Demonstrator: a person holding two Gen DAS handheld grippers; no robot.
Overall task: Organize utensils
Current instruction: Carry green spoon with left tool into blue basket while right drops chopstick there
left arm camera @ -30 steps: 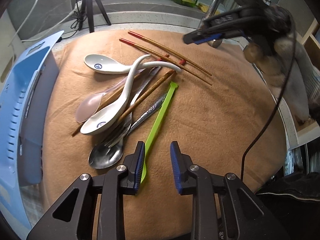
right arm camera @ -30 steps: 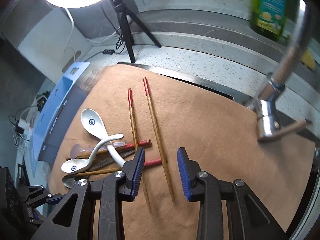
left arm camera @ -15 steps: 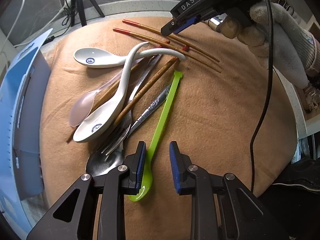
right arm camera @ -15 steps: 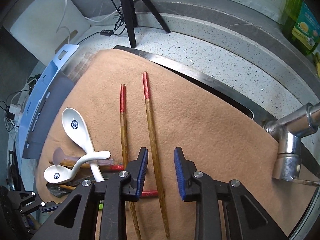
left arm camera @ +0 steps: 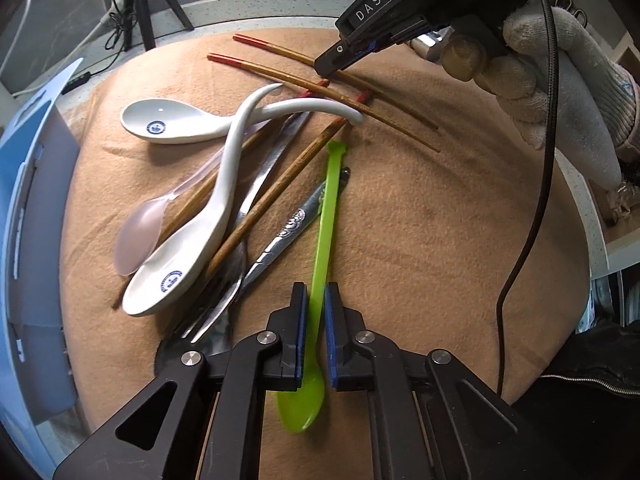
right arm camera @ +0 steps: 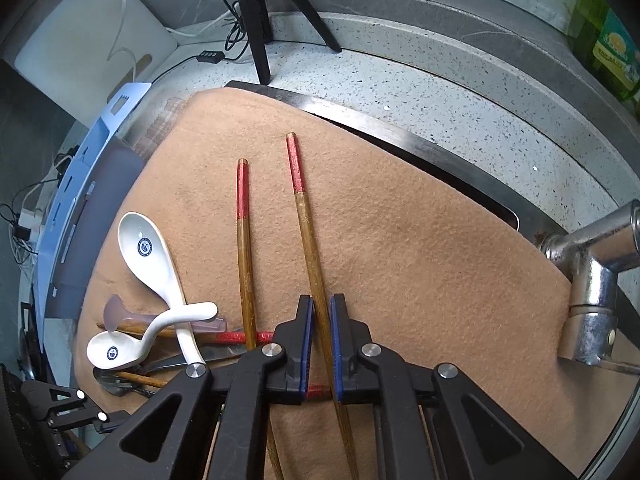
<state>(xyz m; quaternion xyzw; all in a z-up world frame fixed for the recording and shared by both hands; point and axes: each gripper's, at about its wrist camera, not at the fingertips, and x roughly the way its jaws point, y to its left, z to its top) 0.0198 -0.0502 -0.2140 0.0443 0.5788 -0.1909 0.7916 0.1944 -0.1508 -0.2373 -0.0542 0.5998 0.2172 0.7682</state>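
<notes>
Both wrist views look steeply down, close over the same brown cloth and utensil pile.

A speckled grey desk carries a tan felt cloth spread over it, and the utensils lie on that cloth. Between the pads of the left claw lies a green plastic spoon, its bowl nearest the claw and its handle running away from it. Left of that claw sits a crossed heap: two white ceramic spoons, a translucent pink spoon, metal cutlery and brown chopsticks. Between the pads of the right claw lies a red-tipped chopstick; a second one lies just left of it. A black tripod stands on the desk beyond the cloth.
</notes>
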